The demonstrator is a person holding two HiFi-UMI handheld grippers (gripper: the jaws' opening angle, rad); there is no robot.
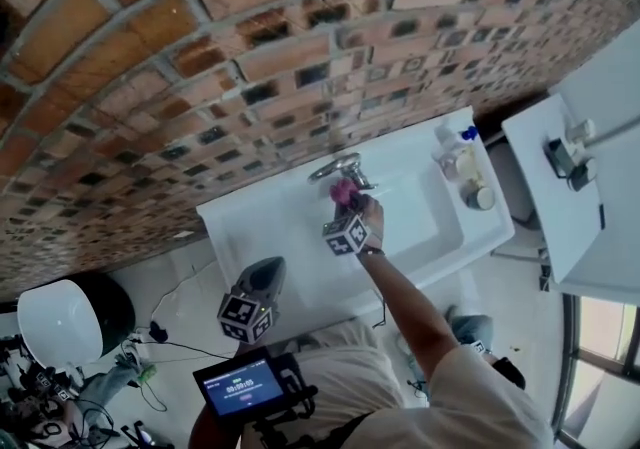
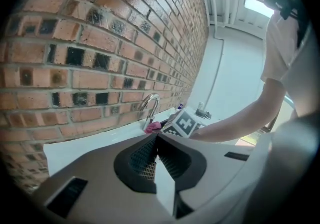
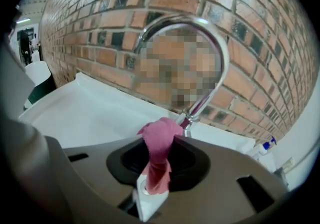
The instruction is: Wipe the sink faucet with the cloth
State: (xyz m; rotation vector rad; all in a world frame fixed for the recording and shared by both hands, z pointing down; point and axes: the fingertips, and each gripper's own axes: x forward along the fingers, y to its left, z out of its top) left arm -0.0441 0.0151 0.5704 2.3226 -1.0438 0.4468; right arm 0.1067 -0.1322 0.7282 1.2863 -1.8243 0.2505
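At the far left of the head view a round, white-topped bin point(image 1: 55, 322) is standing on the floor. A small device with a lit screen point(image 1: 240, 385) is showing near the bottom edge. My left gripper point(image 1: 268, 275) is hanging in front of the white sink point(image 1: 265, 227), low and well apart from the faucet. Its fingers are pressing together and are carrying nothing. In the left gripper view I am seeing them closed, pointing toward the sink and the brick wall point(image 1: 200, 57) behind it.

Further right, the chrome faucet point(image 1: 335, 169) is rising from the back edge of the sink, close to the wall, with its spout curving over in an arch. The pink cloth point(image 1: 343, 191) is sitting right at the faucet. In the right gripper view its bunched end is lying against the lower part of the spout, just above the base, as far as I can tell. My right gripper point(image 1: 352, 209) is holding this cloth. Its fingers are clamping on it, and the cloth is sticking out from between them toward the faucet. My right arm is reaching over the basin.

To the right, on the corner of the sink, some bottles point(image 1: 450, 149) are standing, one of them with a blue cap. A round jar point(image 1: 481, 198) is standing just beside them.
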